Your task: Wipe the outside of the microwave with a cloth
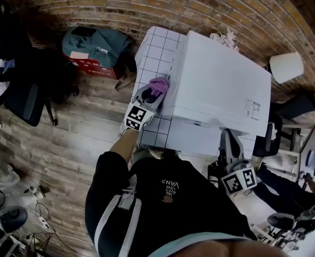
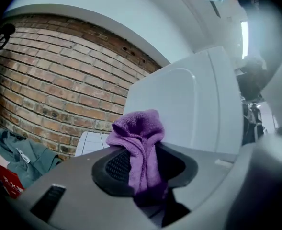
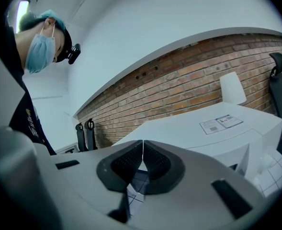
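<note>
Left gripper [image 2: 141, 174] clamped on a crumpled purple terry cloth [image 2: 140, 138], held at the left side of the white microwave [image 1: 221, 84], above the left edge of the grid-lined bench [image 1: 156, 50]. Right gripper [image 3: 142, 164], jaws together and empty, at the bench's near edge.

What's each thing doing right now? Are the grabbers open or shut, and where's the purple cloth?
Left gripper: shut on the purple cloth.
Right gripper: shut, nothing between its jaws.
Purple cloth: bunched up, pinched in the left gripper, right by the microwave's side.
Microwave: upright on the table; I cannot tell if its door is open or shut.
Table: carrying the microwave.
</note>
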A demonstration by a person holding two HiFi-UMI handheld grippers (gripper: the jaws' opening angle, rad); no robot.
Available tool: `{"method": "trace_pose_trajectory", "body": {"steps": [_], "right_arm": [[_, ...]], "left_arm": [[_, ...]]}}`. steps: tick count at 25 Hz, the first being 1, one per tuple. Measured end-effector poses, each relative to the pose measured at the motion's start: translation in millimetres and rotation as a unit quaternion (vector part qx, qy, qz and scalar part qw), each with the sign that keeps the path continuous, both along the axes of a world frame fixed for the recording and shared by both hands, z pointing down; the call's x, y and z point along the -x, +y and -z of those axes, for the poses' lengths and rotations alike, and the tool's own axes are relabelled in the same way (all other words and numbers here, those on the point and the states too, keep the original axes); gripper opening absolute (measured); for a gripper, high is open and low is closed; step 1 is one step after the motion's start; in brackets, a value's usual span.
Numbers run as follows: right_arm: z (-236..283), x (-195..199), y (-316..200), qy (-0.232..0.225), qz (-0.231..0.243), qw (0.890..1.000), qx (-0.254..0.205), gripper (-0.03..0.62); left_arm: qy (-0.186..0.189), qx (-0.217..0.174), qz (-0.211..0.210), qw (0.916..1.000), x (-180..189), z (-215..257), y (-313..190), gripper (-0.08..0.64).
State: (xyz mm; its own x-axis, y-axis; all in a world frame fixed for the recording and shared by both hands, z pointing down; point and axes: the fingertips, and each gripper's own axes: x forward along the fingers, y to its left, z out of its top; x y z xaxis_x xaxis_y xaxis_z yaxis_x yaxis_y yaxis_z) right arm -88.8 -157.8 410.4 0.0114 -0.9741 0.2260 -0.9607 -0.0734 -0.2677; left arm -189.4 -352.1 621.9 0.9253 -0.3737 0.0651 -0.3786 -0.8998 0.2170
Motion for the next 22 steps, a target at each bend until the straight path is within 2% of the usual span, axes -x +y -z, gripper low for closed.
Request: {"method": "trace_pose_trajectory", "body": {"steps": [3, 12, 16, 22], "right_arm": [[-1, -3, 7, 0.000, -0.016, 1.000, -0.001, 0.003], [-6, -21, 34, -0.002, -0.078, 0.997, 0.013, 0.004], [-8, -28, 44, -0.004, -0.101, 0.995, 0.013, 0.004], [-12, -30, 49, -0.012, -0.111, 0.994, 0.016, 0.003]], "left_arm": [[-0.001, -0.005, 0.000, 1.0000, -20, 1, -33, 0.141], [-0.024, 0.010, 0.018, 0.9995, -68, -3, -120, 0.141], [-0.035, 0.014, 0.024, 0.9990, -79, -6, -139, 0.141], [-0.035, 0.014, 0.030, 0.9988, -79, -3, -144, 0.141]]}}
